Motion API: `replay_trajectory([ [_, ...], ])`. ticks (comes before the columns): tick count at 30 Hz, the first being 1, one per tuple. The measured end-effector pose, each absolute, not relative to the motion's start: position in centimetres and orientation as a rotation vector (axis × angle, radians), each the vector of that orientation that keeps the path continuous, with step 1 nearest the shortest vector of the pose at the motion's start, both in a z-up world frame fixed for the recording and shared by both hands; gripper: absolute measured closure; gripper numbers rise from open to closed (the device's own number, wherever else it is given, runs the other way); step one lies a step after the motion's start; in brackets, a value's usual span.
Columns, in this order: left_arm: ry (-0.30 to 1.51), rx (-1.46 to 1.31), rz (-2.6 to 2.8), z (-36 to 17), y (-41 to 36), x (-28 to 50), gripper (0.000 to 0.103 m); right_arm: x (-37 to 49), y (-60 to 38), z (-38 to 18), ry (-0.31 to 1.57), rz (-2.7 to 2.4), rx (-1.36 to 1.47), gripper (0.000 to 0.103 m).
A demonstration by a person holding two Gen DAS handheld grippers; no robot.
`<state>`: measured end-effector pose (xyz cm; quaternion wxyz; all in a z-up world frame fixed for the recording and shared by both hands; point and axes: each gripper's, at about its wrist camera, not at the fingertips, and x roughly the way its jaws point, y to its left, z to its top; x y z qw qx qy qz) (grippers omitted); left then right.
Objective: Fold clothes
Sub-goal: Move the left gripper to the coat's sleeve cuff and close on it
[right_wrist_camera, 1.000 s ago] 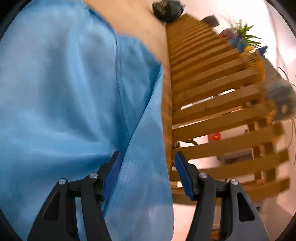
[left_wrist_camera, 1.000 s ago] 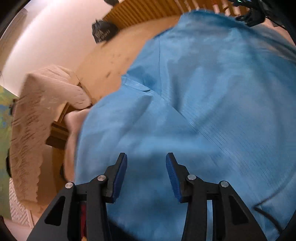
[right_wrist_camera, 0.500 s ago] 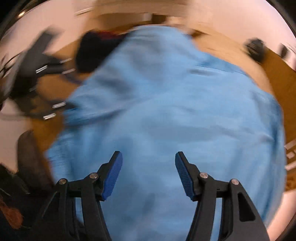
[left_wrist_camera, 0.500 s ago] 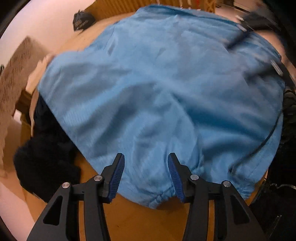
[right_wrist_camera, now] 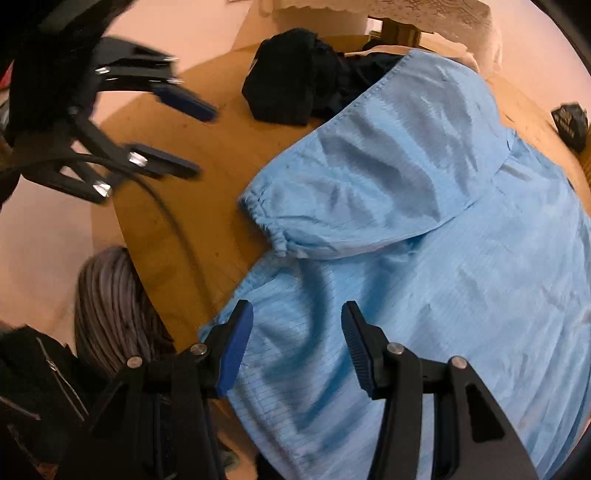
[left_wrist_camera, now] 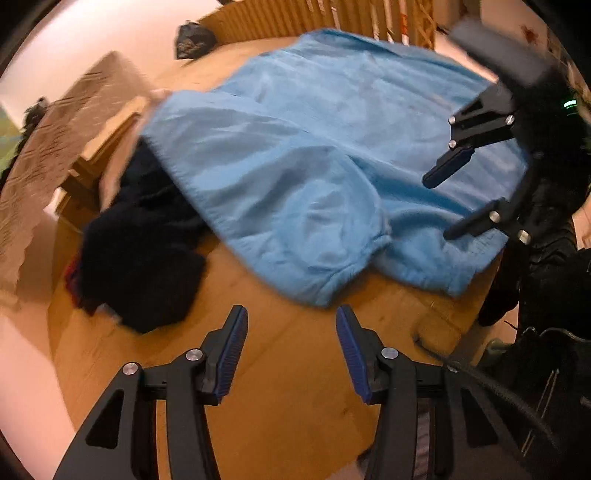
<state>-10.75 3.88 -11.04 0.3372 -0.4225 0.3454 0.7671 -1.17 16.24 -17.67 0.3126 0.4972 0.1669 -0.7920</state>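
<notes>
A light blue jacket [left_wrist_camera: 314,155] lies spread on the round wooden table [left_wrist_camera: 288,387], one sleeve with an elastic cuff [right_wrist_camera: 273,221] folded across its body. My left gripper [left_wrist_camera: 291,314] hovers over bare wood just short of the jacket's near hem; its jaws are opening and nothing is between them. My right gripper [right_wrist_camera: 297,310] hangs open above the jacket's [right_wrist_camera: 424,221] lower edge, its pads clear of the cloth. Each gripper shows in the other's view: the right gripper [left_wrist_camera: 437,208] at the jacket's right side, the left gripper [right_wrist_camera: 199,140] at upper left.
A heap of dark clothes [left_wrist_camera: 140,251] lies left of the jacket, partly under it. A black bag [left_wrist_camera: 194,38] sits at the table's far edge before a wooden slat fence [left_wrist_camera: 295,18]. A person's dark zipped jacket [right_wrist_camera: 37,387] and striped grey cloth [right_wrist_camera: 107,302] are by the table's edge.
My left gripper pulled back off the jacket to bare wood in front of it. The right gripper swung from the fence side round over the jacket's lower edge. The sleeve now lies folded across the body.
</notes>
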Motion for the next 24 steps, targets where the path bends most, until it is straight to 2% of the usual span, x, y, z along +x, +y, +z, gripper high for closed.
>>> replay_trajectory([
  [4,0.87,-1.099,2.069,-9.4,2.7,-11.3,0.05,-1.4,15.5,-20.1,0.406,-2.029,1.414,0.054],
  [7,0.885,-1.082,2.049,-9.8,3.6,-10.9,0.05,-0.2,13.8,-21.8,0.501,-2.036,1.411,0.051],
  [13,0.926,-1.057,2.003,-11.1,6.6,-10.7,0.05,2.1,11.3,-20.7,0.484,-1.956,1.367,0.051],
  [15,0.946,-1.047,1.976,-11.7,7.5,-10.2,0.05,2.2,13.4,-19.1,0.415,-1.973,1.353,0.051],
  [17,0.966,-1.027,1.945,-12.1,8.3,-9.4,0.044,1.6,16.6,-17.6,0.305,-2.02,1.367,0.051],
  [24,1.151,-0.937,1.843,-14.6,12.5,-7.6,0.036,-0.7,26.9,-16.5,-0.009,-2.192,1.494,0.048],
])
